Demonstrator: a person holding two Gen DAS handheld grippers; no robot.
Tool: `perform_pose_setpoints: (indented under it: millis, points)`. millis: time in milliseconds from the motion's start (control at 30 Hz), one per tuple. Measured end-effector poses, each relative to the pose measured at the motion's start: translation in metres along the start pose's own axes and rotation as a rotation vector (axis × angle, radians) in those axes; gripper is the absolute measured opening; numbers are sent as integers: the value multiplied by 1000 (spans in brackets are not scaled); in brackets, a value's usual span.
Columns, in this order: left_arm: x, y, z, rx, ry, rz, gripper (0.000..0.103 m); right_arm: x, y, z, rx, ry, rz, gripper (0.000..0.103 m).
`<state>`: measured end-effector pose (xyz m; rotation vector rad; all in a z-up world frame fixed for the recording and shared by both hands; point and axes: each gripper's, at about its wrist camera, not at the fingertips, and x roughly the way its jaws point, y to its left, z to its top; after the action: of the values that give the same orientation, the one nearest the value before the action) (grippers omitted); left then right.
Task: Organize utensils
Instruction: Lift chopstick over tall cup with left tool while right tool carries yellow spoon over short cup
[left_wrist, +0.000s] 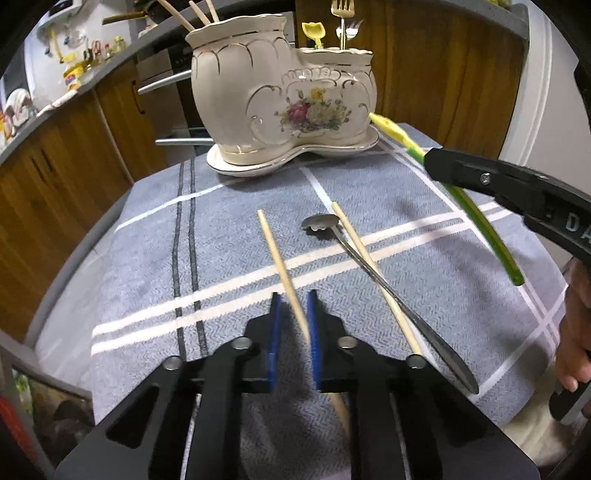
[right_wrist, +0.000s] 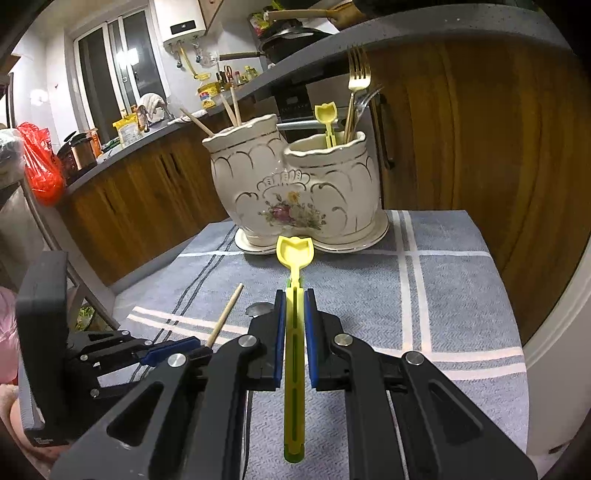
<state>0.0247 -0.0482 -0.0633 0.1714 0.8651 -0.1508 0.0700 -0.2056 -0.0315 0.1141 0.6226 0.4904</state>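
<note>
My left gripper (left_wrist: 293, 301) is shut on a wooden chopstick (left_wrist: 275, 251), which runs forward from between its blue pads just above the cloth. A second chopstick (left_wrist: 402, 325) lies to the right, crossed over a metal spoon (left_wrist: 319, 223). My right gripper (right_wrist: 295, 295) is shut on a yellow-green plastic spoon (right_wrist: 294, 251), held above the cloth with its bowl towards the ceramic holder (right_wrist: 295, 184). The holder's left pot has chopsticks in it. The right pot has a gold fork (right_wrist: 356, 81), other metal cutlery and a yellow spoon (right_wrist: 325, 116).
A blue-grey striped cloth (left_wrist: 147, 258) covers the small table. The holder stands on a white saucer (left_wrist: 255, 166) at the far edge. Wooden cabinets (right_wrist: 461, 147) and a grey counter (right_wrist: 147, 136) lie behind. A hand (left_wrist: 574, 332) is at the right edge.
</note>
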Motion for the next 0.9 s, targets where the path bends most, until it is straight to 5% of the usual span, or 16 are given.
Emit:
perform_pose_setpoints:
  millis: [233, 400, 600, 900]
  points:
    - [5, 6, 4, 2, -4, 38, 5, -17, -5, 2, -1, -60, 8, 10]
    - [-18, 20, 11, -33, -111, 49, 5, -28, -13, 4, 27, -107, 9, 10]
    - [-53, 23, 16, -42, -323, -26, 5, -38, -16, 11, 60, -183, 36, 10]
    - [-62, 26, 20, -32, -401, -112, 5, -45, -3, 18, 18, -285, 56, 10]
